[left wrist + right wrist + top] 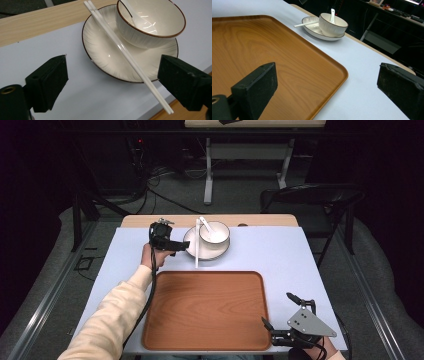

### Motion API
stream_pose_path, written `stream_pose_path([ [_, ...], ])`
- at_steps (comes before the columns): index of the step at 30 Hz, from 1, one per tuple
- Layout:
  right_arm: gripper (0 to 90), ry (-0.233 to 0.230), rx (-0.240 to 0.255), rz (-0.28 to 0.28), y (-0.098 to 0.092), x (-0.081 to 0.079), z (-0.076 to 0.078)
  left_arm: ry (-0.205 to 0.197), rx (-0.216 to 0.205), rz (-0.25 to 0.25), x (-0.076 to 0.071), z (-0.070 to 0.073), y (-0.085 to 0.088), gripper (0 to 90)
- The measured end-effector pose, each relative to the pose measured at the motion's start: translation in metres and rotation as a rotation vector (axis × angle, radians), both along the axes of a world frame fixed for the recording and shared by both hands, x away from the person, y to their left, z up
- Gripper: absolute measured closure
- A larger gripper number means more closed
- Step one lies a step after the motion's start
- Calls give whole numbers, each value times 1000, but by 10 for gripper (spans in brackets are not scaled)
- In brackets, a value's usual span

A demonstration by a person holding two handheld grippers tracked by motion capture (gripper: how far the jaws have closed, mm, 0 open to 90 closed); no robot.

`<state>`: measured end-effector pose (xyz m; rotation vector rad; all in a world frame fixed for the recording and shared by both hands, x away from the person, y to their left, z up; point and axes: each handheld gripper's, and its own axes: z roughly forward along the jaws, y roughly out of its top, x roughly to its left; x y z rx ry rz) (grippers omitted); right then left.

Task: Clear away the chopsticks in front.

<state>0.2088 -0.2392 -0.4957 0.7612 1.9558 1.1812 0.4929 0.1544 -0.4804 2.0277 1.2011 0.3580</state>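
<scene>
- High view: the left gripper [176, 245] sits at the far left part of the table [280, 255], just beside the left rim of the plate [192, 249]. Its jaws point right, toward the dishes, and nothing is between them.
- The chopsticks [196, 251] lie with their long axis running from the far side of the table toward the person; the far end rests on the plate beside the bowl [215, 236], and the near end reaches past the plate's rim and stops just short of the tray [205, 312]. A spoon [204, 226] leans in the bowl.
- The right gripper [280, 312] stands at the near right corner of the tray, well apart from the dishes, with its jaws spread.
- Left gripper view: the two black jaws stand wide apart and hold nothing. The plate [105, 60] lies ahead of them, with the bowl [152, 22] on its far right part.
- The chopsticks [125, 52] run slantwise from the upper middle down to the lower right, side by side and touching. Their lower end overhangs the plate's rim and lies just inside the right jaw, apart from the pad; the left jaw is well away from them.
- Right gripper view: the jaws stand wide open over the tray [262, 55] corner and the pale table cover [362, 75], gripping nothing.
- Far ahead, the plate [312, 29] carries the bowl [333, 25], the spoon [332, 13] stands in it, and the chopsticks [305, 24] stick out leftward over the rim.
</scene>
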Motion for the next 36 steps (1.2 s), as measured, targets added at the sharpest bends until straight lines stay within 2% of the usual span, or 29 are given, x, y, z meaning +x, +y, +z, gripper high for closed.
stream_pose_path([
  [1,25,1,1,0,0,0,0,11,6,7,8,-2,-3,153],
  [3,25,2,0,0,0,0,0,20,5,13,15,-4,-8,167],
  [7,25,1,1,-2,0,0,0,40,22,22,27,-8,-20,267],
  [8,25,1,1,-2,0,0,0,40,22,22,27,-8,-20,295],
  [13,25,0,8,-5,-1,0,0,95,26,38,38,-21,-32,418],
  [17,25,0,7,-4,-1,0,0,111,20,54,41,-28,-38,507],
  [20,25,1,6,-4,-1,0,0,121,12,53,42,-28,-42,543],
  [22,25,2,7,-6,-1,0,0,118,23,53,42,-29,-46,568],
  [24,25,2,9,-7,-1,0,0,113,51,57,43,-30,-50,581],
  [26,25,1,9,-8,-1,0,0,124,54,59,44,-33,-52,622],
  [29,25,0,9,-9,-1,0,0,133,42,78,46,-37,-54,640],
  [32,25,2,9,-9,-1,0,0,134,53,85,47,-38,-55,650],
  [34,25,1,10,-9,-1,0,0,138,48,113,49,-40,-55,659],
  [36,25,0,11,-9,-1,0,0,142,50,121,50,-40,-55,666],
])
